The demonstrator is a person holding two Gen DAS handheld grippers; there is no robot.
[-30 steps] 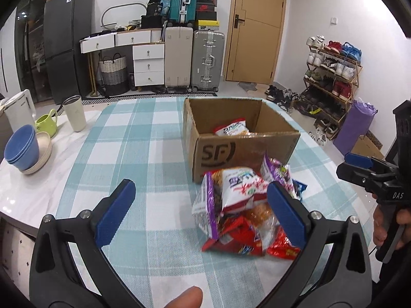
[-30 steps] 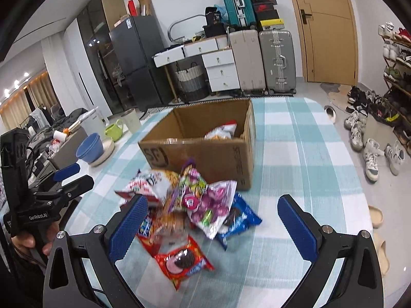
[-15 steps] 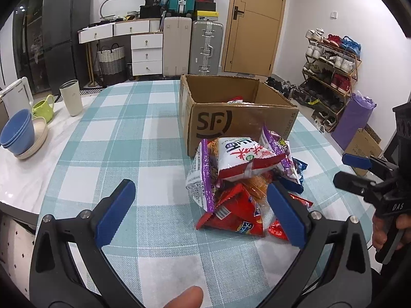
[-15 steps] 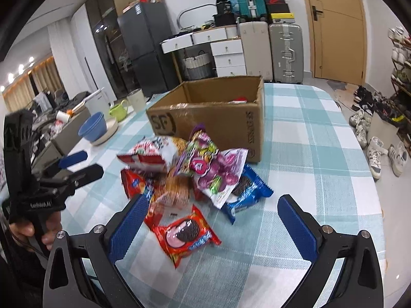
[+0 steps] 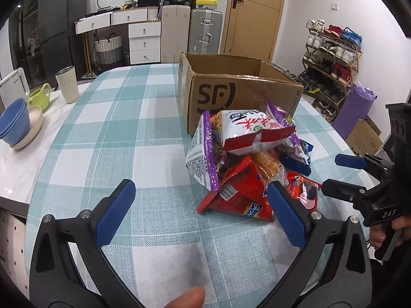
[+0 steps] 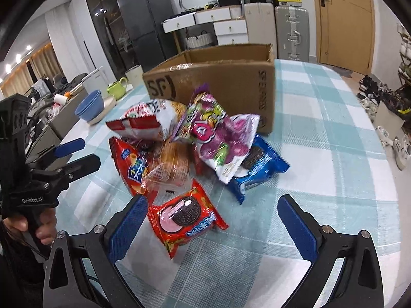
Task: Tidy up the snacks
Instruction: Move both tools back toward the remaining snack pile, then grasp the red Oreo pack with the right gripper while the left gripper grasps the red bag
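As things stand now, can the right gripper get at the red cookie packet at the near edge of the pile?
Probably yes. The red cookie packet lies flat on the tablecloth, nearest the right gripper, whose jaws stand open. No other snack covers it, and nothing blocks the approach.

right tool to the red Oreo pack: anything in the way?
Nothing visible. The red Oreo pack lies alone at the near edge of the snack pile, right in front of the open right tool. Only bare tablecloth lies between them.
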